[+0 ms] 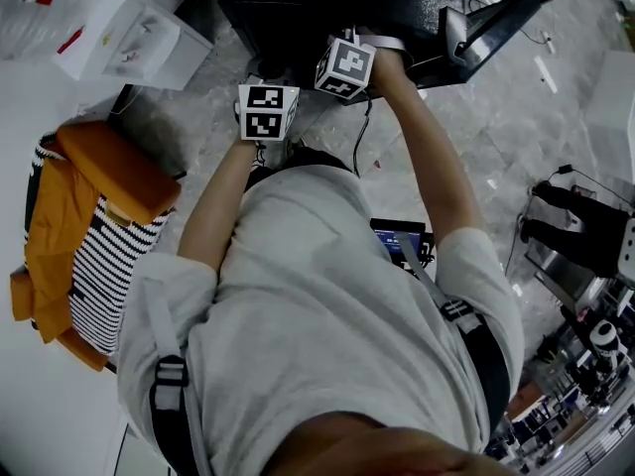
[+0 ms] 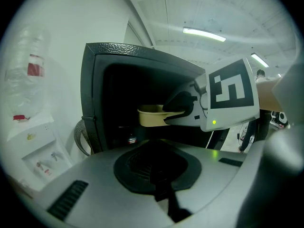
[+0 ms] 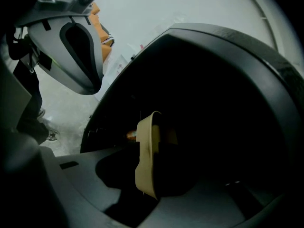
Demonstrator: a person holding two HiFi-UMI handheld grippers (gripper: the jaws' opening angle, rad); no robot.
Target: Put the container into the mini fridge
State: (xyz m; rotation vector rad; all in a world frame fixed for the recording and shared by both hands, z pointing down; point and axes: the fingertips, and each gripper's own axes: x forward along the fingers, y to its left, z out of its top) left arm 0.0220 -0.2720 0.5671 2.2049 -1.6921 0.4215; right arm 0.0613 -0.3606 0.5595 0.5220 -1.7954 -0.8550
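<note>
**Head view.**
- I see the left tongs (image 1: 268, 110) and right tongs (image 1: 345, 67) side by side at the upper middle. Only their marker cubes show, each printed with black-and-white squares and no letters.
- The tips reach toward the black mini fridge (image 1: 298, 8) at the top edge, which is cut off by the frame. Its door (image 1: 496, 18) is swung open toward the upper right.
- The jaws and the container are hidden from here.
- A white box (image 1: 129, 28) at the upper left carries red marks too small for me to read.
- An orange and striped bag (image 1: 89, 226) lies at the left.

**Left gripper view.**
- The left tongs' jaws are pressed together along the bottom with nothing between them.
- The beige container (image 2: 152, 115) sits mid-frame inside the fridge's dark opening. It is mouth up, with its long axis running left to right.
- The right tongs' tip overlaps the container's right end.
- I cannot tell whether a shelf bears the container, because the interior is too dark.
- A small red-marked item (image 2: 131, 139) stands below the container, too dim for me to identify.
- A clear bottle (image 2: 33, 68) at the left has a red label that I cannot read.

**Right gripper view.**
- The right tongs' jaws stand spread at the bottom left and bottom right.
- The container appears edge-on between them, with its rim running top to bottom of the frame.
- I cannot make out any pad contact in the shadow.
- The left tongs fill the upper left.
</note>
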